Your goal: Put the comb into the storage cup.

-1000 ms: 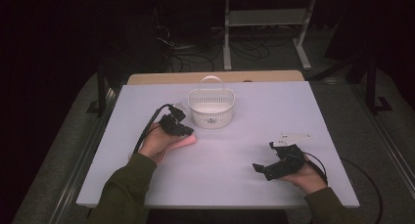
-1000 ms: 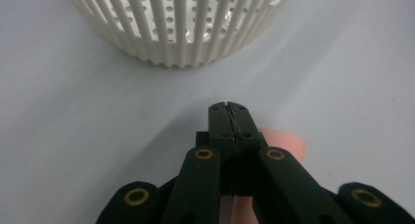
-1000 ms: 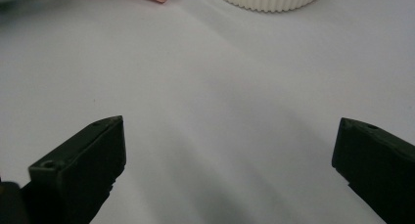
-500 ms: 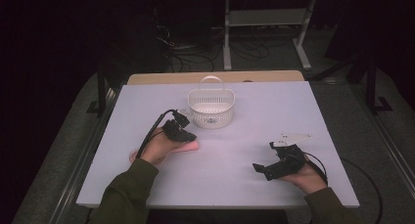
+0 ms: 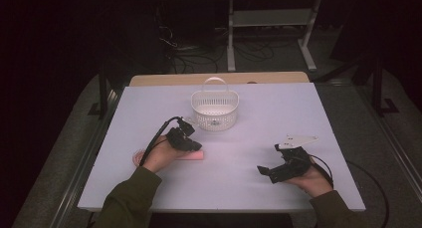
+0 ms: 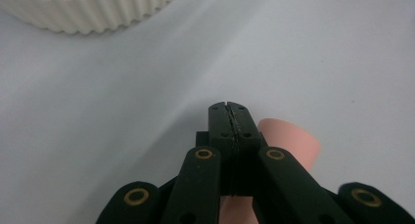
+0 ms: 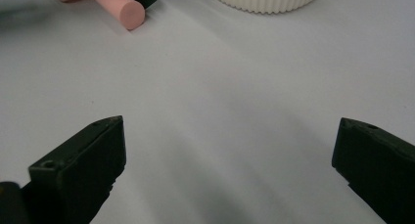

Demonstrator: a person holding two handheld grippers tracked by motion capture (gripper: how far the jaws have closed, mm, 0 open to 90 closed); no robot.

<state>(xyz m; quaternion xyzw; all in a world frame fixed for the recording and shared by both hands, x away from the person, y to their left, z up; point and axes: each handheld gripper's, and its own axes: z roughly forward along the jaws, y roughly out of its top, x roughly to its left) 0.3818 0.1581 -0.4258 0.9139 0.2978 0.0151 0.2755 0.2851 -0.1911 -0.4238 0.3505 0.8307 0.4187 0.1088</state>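
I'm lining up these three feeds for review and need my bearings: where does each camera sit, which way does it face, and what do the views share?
High view: above the person's side, looking forward and down at the table; both forearms, left hand-held gripper, right hand-held gripper.
Left gripper view: along its shut jaws, over the pink cylinder, toward the white basket.
Right gripper view: along its open jaws, low across the table.
Shared: basket and pink cylinder appear in all three.

A dim room: pale table on grey floor, white metal shelf frame behind.
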